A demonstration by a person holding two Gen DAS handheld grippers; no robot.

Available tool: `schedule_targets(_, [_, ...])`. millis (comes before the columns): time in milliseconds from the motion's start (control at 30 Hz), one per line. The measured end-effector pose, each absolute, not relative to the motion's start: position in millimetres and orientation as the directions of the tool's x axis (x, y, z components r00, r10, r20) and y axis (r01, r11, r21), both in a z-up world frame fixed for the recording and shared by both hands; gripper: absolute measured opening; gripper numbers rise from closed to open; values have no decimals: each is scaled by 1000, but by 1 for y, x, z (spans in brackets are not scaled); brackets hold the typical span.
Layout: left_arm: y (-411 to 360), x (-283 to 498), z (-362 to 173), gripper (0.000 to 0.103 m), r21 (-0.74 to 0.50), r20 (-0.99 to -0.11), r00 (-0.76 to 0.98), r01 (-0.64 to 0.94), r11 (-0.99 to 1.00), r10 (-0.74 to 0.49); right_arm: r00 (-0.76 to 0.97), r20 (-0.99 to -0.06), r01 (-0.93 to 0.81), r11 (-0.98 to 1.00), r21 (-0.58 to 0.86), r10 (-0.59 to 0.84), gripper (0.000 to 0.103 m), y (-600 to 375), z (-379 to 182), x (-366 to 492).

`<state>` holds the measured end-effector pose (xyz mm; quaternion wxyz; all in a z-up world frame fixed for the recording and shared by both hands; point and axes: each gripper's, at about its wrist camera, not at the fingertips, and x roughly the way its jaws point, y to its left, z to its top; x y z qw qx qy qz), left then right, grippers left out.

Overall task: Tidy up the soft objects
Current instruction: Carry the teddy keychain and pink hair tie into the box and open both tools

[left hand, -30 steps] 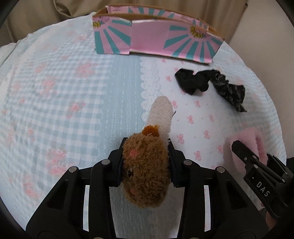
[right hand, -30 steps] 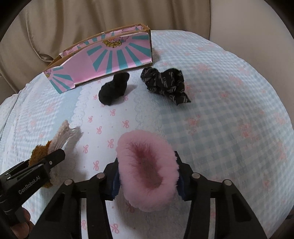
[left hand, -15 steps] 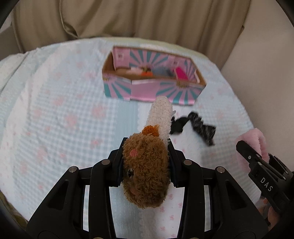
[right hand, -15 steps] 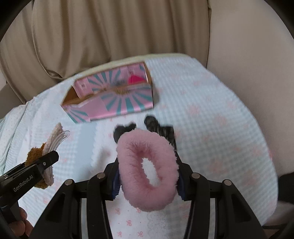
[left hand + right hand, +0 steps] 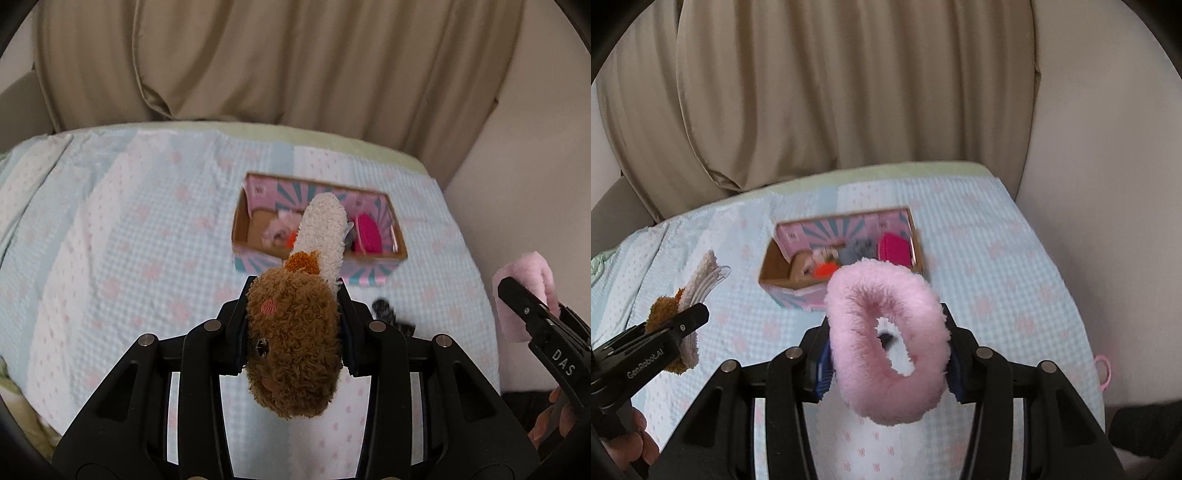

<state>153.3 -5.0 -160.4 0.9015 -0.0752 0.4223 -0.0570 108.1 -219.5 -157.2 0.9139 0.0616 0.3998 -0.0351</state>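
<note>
My left gripper (image 5: 293,332) is shut on a brown plush toy (image 5: 293,347) with a cream fuzzy end (image 5: 323,232), held well above the bed. It also shows in the right wrist view (image 5: 670,314). My right gripper (image 5: 886,347) is shut on a pink fluffy ring scrunchie (image 5: 886,343), also held high; it shows at the right edge of the left wrist view (image 5: 524,291). An open pink and teal box (image 5: 373,275) (image 5: 790,291) lies on the bed ahead, with a magenta item (image 5: 894,249) and other soft things inside.
A black scrunchie (image 5: 386,312) lies on the light blue checked bedspread (image 5: 129,240) just in front of the box. Beige curtains (image 5: 831,92) hang behind the bed. A wall stands at the right. A pink loop (image 5: 1104,371) lies at the bed's right edge.
Both grippers have risen and pulled back with their loads. The box now looks smaller and its open top is visible. The black items have dropped mostly out of sight behind the grippers.
</note>
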Motion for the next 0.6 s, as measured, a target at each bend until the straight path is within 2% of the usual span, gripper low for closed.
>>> schedule_targets(167, [7, 197, -145, 35, -218, -735, 655, 12, 976, -172, 689, -725, 72, 992, 100, 23, 45, -215, -131, 151])
schedule_targets(333, [14, 249, -147, 35, -229, -762, 625, -12, 973, -171, 656, -753, 36, 993, 113, 62, 45, -212, -121, 211])
schedule_targets(433, [18, 278, -157, 35, -230, -785, 596, -32, 973, -166, 654, -756, 15, 999, 43, 23, 45, -203, -117, 244])
schedule_targets(600, [20, 321, -185, 35, -242, -825, 538, -58, 969, -174, 594, -803, -43, 999, 27, 47, 45, -195, -132, 296])
